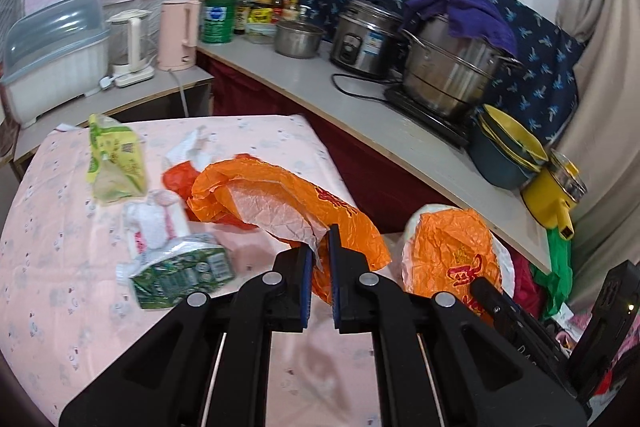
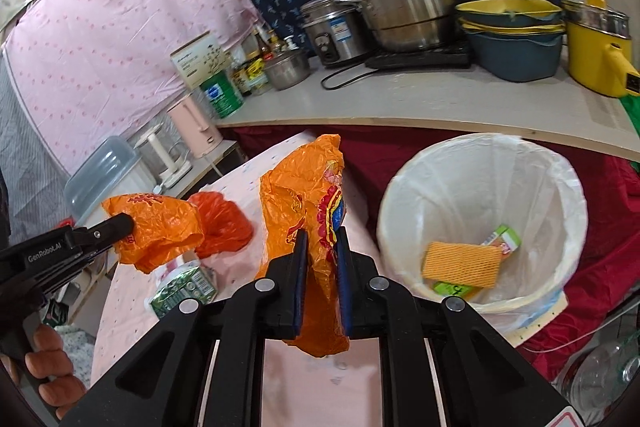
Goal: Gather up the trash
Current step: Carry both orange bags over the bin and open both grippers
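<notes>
We've got both tongs clamped — left gripper [image 1: 320,247] and right gripper [image 2: 322,247] each pinching an orange bag [image 2: 308,195]; headed for the bin [image 2: 568,187] at right.

Home kitchen, steel pots [image 1: 448,75], kettle [image 1: 178,35], counter [image 1: 320,83]

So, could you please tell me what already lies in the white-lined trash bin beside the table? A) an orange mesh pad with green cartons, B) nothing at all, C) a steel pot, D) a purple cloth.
A: in the right wrist view the trash bin holds an orange mesh pad lying among green cartons.
</notes>
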Tool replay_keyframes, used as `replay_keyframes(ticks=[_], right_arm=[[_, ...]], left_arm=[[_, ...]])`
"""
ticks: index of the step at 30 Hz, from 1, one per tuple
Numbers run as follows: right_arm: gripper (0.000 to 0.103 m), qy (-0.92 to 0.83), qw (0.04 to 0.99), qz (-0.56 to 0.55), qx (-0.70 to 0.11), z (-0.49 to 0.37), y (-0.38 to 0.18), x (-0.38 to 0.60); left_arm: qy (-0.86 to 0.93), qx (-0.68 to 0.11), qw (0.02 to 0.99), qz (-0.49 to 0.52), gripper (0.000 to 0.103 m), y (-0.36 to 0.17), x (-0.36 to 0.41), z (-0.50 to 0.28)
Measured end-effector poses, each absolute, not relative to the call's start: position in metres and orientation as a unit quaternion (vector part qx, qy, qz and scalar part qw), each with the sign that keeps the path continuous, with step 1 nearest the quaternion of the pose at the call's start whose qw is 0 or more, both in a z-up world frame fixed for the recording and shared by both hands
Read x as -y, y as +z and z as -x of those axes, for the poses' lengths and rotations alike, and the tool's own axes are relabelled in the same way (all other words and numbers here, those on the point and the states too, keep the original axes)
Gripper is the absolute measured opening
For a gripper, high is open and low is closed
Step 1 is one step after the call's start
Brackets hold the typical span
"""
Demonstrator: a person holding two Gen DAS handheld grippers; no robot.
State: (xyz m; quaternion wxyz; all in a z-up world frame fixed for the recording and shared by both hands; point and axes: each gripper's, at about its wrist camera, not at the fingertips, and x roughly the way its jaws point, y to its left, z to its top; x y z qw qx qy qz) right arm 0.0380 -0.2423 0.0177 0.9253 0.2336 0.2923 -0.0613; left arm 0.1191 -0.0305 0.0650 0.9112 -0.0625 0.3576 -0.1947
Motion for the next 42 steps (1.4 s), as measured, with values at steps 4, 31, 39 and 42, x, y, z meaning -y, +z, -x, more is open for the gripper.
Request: replay_keyframes(ticks=[4, 31, 39, 42], right_arm=[[0.013, -0.080, 0.923, -0.246, -0.285, -0.027, 0.015, 0.265], [0.013, -0.178, 0.897, -0.297, -0.275, 0.002, -0.022, 0.384], [0.020, -0.184, 0.895, -0.295, -0.279, -0.008, -0.027, 0.394], [0.023, -0.185, 0.895, -0.296, -0.277, -0.012, -0.026, 0.396]], left_arm=[[-0.213, -0.361, 0.907, 0.041, 0.007, 0.063, 0.059, -0.112], [-0.347, -0.400, 0.845, -0.076, 0.009, 0.014, 0.223, -0.102], [-0.356, -0.409, 0.837, -0.072, 0.025, 0.002, 0.240, -0.113], [-0.354, -0.404, 0.841, -0.066, 0.043, 0.005, 0.239, -0.117]])
